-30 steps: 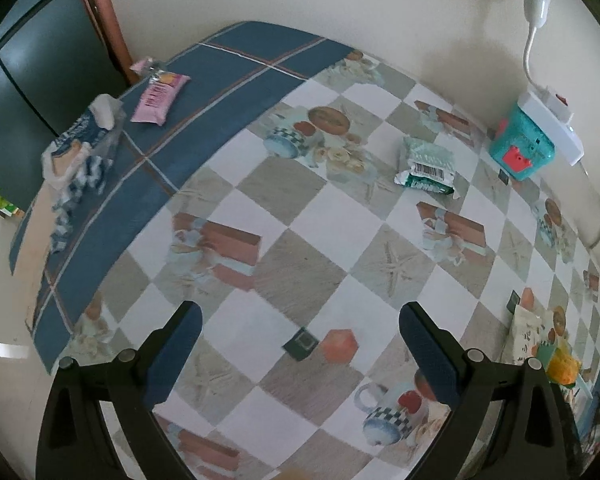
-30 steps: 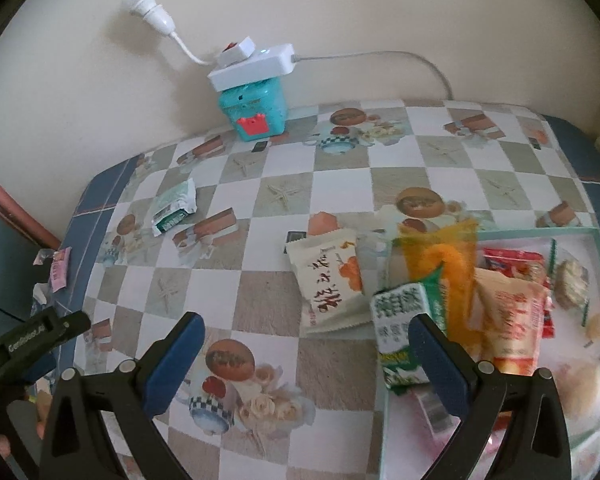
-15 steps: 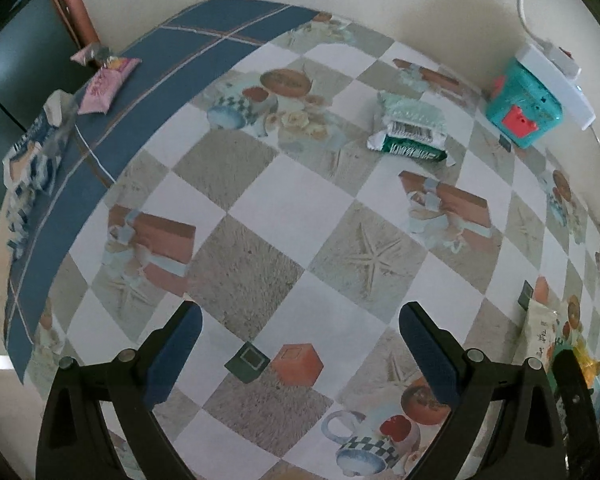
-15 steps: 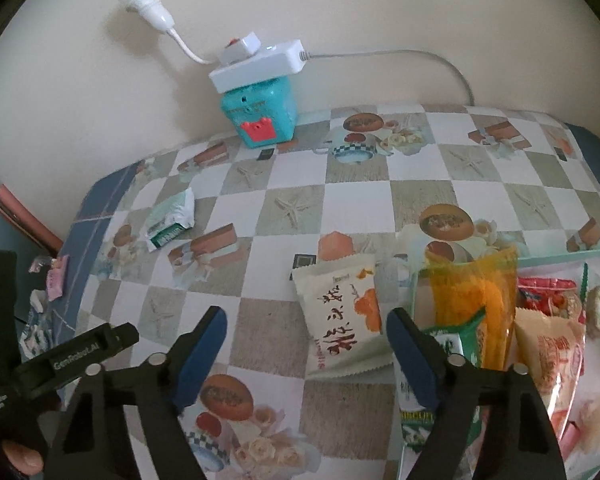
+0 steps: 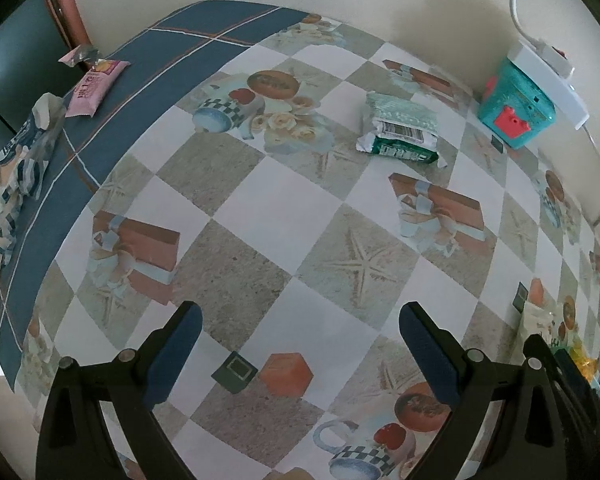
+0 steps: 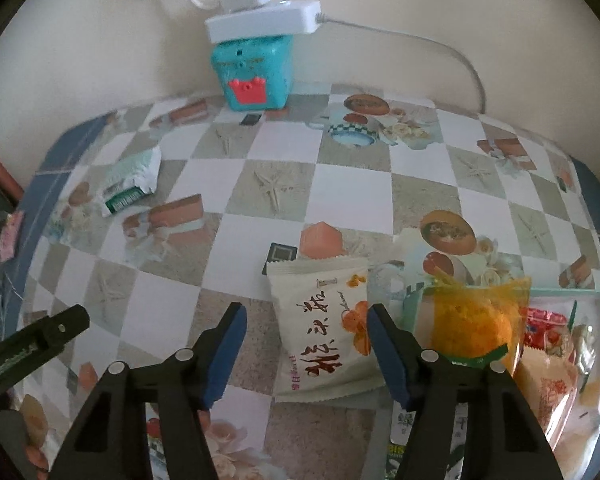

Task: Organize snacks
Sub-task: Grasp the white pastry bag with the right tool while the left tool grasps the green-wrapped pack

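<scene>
A white snack packet (image 6: 320, 320) with orange print lies flat on the checked tablecloth, just left of a clear tray (image 6: 564, 291) holding several snacks, with an orange bag (image 6: 476, 320) at its near-left corner. My right gripper (image 6: 305, 316) hovers over the white packet. Its jaws are closing with the packet between them, and the pads do not press on it. My left gripper (image 5: 300, 316) stands open over bare tablecloth with nothing between its fingers. A green packet (image 5: 400, 132) (image 6: 130, 184) lies farther back. A pink packet (image 5: 96, 88) sits on the blue border.
A teal box (image 6: 252, 76) (image 5: 516, 116) carrying a white power strip (image 6: 260, 20) stands against the wall, its cable trailing right. A tissue pack (image 5: 24, 152) lies at the table's left edge. The left gripper's body (image 6: 32, 344) shows at the lower left of the right wrist view.
The right gripper's jaws have narrowed while it sank and shifted toward the white packet. The left gripper dropped closer to the tablecloth, then held still.
</scene>
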The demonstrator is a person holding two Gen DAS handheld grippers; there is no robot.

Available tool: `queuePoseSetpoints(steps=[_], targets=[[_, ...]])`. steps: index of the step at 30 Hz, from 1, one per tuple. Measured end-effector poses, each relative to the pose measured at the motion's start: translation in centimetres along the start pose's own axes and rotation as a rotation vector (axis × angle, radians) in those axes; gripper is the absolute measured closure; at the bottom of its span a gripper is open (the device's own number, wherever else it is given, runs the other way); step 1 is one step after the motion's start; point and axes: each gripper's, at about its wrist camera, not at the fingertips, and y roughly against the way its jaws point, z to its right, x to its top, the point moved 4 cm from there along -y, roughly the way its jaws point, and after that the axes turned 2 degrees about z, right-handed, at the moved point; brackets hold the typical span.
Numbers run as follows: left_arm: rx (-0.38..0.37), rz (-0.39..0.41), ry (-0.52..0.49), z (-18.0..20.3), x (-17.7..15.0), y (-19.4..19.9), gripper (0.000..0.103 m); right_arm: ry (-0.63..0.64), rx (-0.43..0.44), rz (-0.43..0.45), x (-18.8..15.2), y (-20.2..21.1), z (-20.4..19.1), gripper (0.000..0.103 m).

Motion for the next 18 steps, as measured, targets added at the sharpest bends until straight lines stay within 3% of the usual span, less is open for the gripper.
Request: queuePoseSetpoints(steps=[9,14,18], targets=[[-0.020,0.000,-0.014,0.5,-0.3,-0.1,0.004,0.053,-0.052,-0.143,0.6,-1.6,0.2,0.040],[-0.038,-0.013,-0.014,0.5,-0.4,-0.6,0.004,0.067,0.068,-0.185,0.3,-1.2,-1.1,0.051],[-0.046,-0.024,-0.003,0.1,-0.4,-1.1,0.004,0.087,0.037,-0.185,-0.2,-1.3,-1.5,0.052]])
